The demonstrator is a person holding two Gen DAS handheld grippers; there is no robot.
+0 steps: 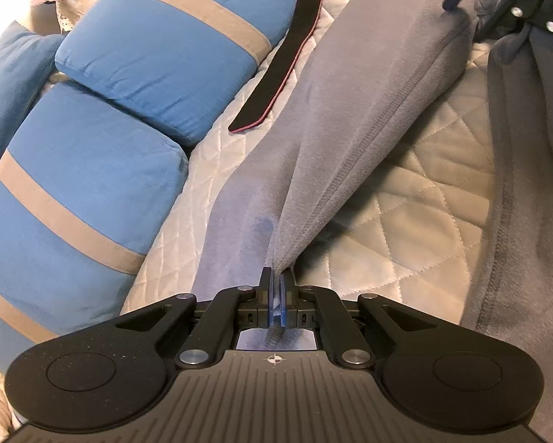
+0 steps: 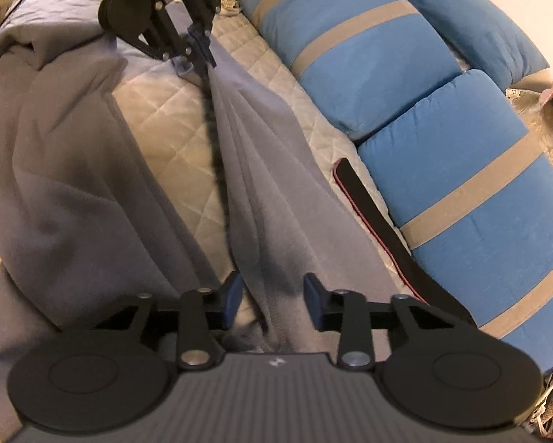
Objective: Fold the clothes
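— On the cream quilted bed cover, what lay there?

— A grey fleece garment, soft and creased, spread across the quilting, with one long part of it pulled up off the cover into a taut ridge between the two tools. A dark zip or seam line ran along that ridge.

— Who had hold of it?

— The left gripper had its jaws pressed together on a pinch of the grey cloth, which fanned out from the blue pads. In the right wrist view the same tool showed at the far end of the ridge, clamped on the fabric.

— And the other one?

— The right gripper stood about half open. A fold of the garment lay between its blue fingertips, but a gap showed on either side, so the pads were not pressing on it.

— What else was near?

— Two blue cushions with beige bands lay along the far side of the cover, touching one another. A black strap with a red edge lay flat on the quilting between the cushions and the raised cloth, just beside both.
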